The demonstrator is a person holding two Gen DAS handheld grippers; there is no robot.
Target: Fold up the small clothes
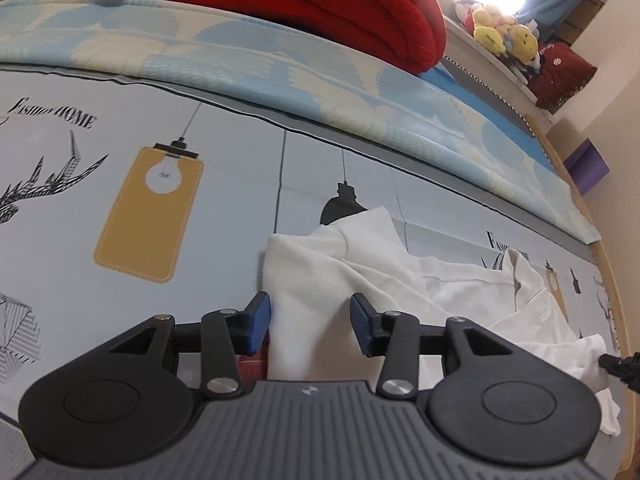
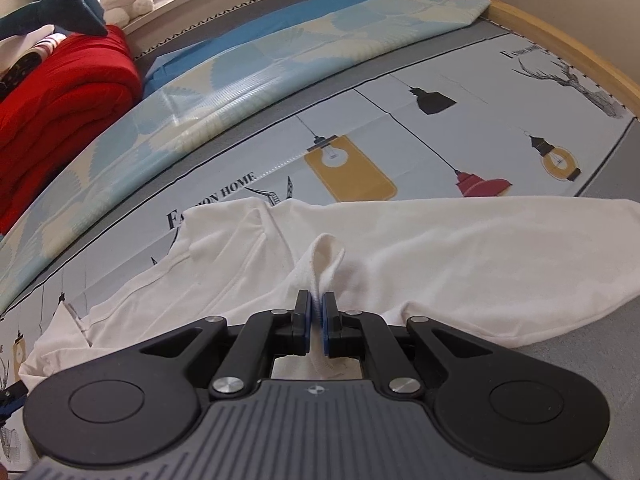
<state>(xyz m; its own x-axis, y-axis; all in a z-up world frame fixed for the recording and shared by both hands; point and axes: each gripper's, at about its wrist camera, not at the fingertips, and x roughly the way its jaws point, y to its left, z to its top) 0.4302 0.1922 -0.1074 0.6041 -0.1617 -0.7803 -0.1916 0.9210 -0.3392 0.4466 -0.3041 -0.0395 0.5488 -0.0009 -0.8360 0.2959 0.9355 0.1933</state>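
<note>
1. The white shirt [image 2: 400,248] lies spread and rumpled on the printed mat [image 2: 400,120].
2. The left gripper [image 1: 310,322] stands released, jaws apart, a fold of the shirt [image 1: 312,280] between them, pads not pressing it.
3. The right gripper [image 2: 317,320] is clenched on a pinched-up ridge of the shirt.
4. A red blanket [image 1: 320,0] lies beyond the mat.

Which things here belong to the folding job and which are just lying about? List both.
Job:
- white shirt
- right tongs, shut on a pinch of the shirt
- left tongs, open over the shirt

Lying about:
- red blanket
- plush toys
- blue patterned cover
- printed sheet
</note>
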